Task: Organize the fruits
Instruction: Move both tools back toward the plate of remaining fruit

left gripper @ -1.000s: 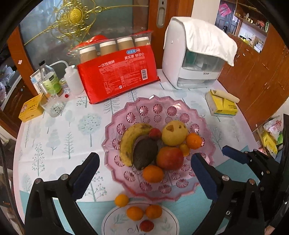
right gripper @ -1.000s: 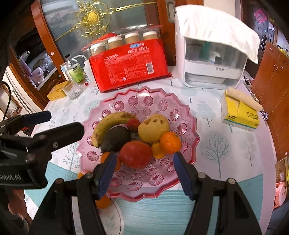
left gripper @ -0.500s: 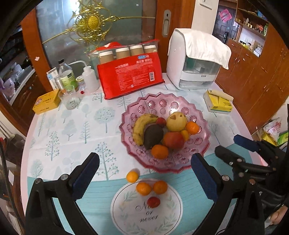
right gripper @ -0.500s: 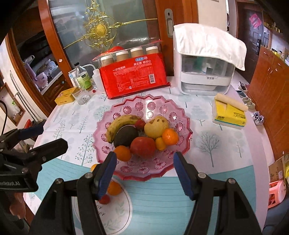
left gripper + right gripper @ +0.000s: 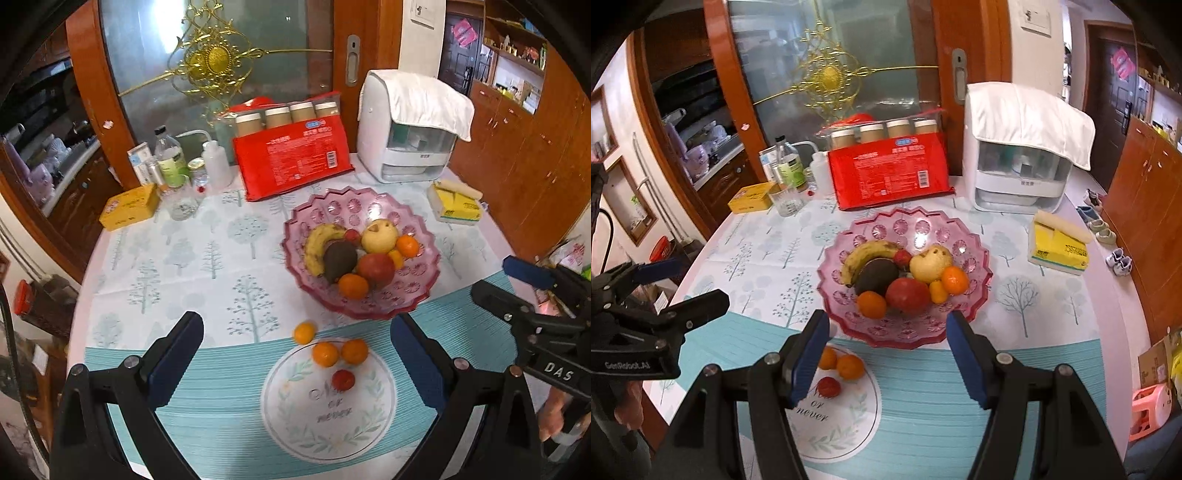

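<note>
A pink glass fruit bowl (image 5: 417, 218) (image 5: 975, 251) on the round table holds a banana (image 5: 317, 240), a dark avocado (image 5: 340, 258), a yellow pear (image 5: 380, 236), a red apple (image 5: 376, 267) and oranges (image 5: 353, 286). In front of it, two oranges (image 5: 325, 353) and a small red fruit (image 5: 343, 379) lie on the printed mat circle, and a small orange (image 5: 304, 331) lies just outside it. My left gripper (image 5: 295, 362) is open and empty above the mat. My right gripper (image 5: 886, 350) is open and empty before the bowl.
At the back stand a red pack of paper cups (image 5: 291, 158), a white appliance under a cloth (image 5: 410, 129), bottles and a glass (image 5: 177, 173) and a yellow box (image 5: 129, 206). A yellow tissue pack (image 5: 454, 206) lies right of the bowl.
Both grippers have drawn back and up from the bowl, so more of the table and the loose fruit on the mat shows. Both stay open. No fruit has moved.
</note>
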A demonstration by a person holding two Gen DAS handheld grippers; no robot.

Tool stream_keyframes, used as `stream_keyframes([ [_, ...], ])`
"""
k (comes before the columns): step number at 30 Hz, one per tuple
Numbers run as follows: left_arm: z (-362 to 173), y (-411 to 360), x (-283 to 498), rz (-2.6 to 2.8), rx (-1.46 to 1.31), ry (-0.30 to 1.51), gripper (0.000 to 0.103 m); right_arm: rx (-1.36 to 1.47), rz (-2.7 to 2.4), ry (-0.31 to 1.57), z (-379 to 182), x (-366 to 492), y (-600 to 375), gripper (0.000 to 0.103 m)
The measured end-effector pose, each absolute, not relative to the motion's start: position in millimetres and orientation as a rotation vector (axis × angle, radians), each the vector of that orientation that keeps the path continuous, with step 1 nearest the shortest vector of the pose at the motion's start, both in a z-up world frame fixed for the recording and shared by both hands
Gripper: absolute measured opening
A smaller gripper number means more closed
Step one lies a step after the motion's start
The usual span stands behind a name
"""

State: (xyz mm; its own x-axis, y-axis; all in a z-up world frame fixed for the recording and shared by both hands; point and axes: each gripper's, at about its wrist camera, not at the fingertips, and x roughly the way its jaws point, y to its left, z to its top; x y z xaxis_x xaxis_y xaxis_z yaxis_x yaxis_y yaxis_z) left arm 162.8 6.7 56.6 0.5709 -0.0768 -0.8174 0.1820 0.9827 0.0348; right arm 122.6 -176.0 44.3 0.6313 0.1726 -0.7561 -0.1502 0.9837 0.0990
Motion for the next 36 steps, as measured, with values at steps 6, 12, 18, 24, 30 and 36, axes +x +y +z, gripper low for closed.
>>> stream_keyframes([
  [6, 54, 15, 150, -0.100, 0.137, 0.945, 0.101, -0.035, 0.243, 0.881, 37, 116, -165, 0.066],
  [12, 25, 14, 136, -0.052, 0.112, 0.967, 0.101, -0.059, 0.319, 0.922, 13, 117, -164, 0.066],
  [18, -32, 8, 126, -0.036, 0.040, 1.070, 0.101, -0.086, 0.409, 0.984, -22, 122, -161, 0.066],
  [24, -87, -1, 117, -0.033, 0.014, 1.128, 0.101, -0.074, 0.467, 1.051, -59, 131, -157, 0.066],
  [30, -132, -12, 124, -0.039, -0.059, 1.149, 0.100, -0.080, 0.468, 1.103, -92, 145, -154, 0.066],
  [36, -156, -25, 138, -0.055, -0.079, 1.130, 0.095, -0.054, 0.455, 1.128, -109, 156, -157, 0.066],
])
